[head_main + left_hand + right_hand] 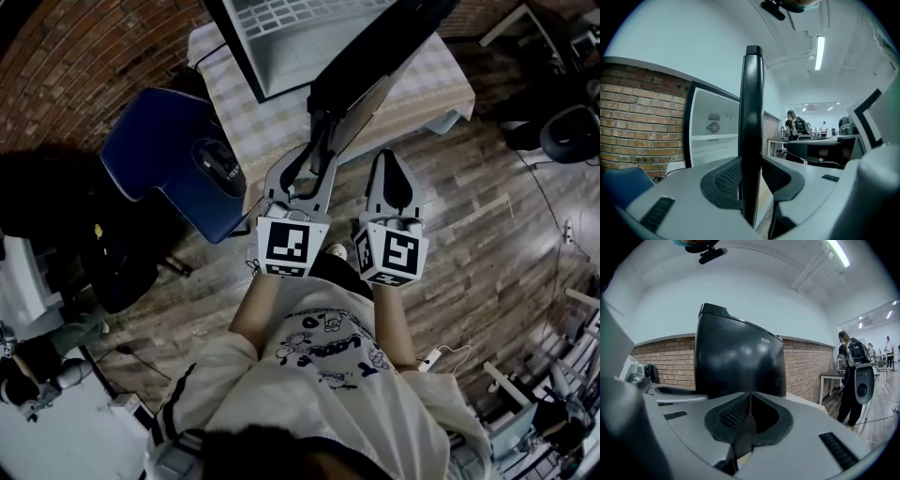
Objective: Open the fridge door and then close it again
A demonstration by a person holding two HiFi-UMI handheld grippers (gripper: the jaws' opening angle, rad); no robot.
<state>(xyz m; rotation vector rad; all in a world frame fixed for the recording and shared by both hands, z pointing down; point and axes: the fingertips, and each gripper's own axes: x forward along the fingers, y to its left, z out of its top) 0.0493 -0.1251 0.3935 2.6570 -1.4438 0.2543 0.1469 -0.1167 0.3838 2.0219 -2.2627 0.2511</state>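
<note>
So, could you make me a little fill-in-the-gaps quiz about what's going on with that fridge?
1. The fridge door stands ____.
2. The left gripper is clamped on the door's ____.
3. The right gripper has its jaws ____ and holds nothing.
4. The wall is built of ____.

Missing words: open; edge; shut; brick.

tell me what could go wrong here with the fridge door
The left gripper pinches only the thin edge of the fridge door, so it could slip off mid-swing. The fridge stands on a cloth-covered table; a hard pull might drag it. The shut right gripper sits near the door's outer face and could get bumped.
</note>
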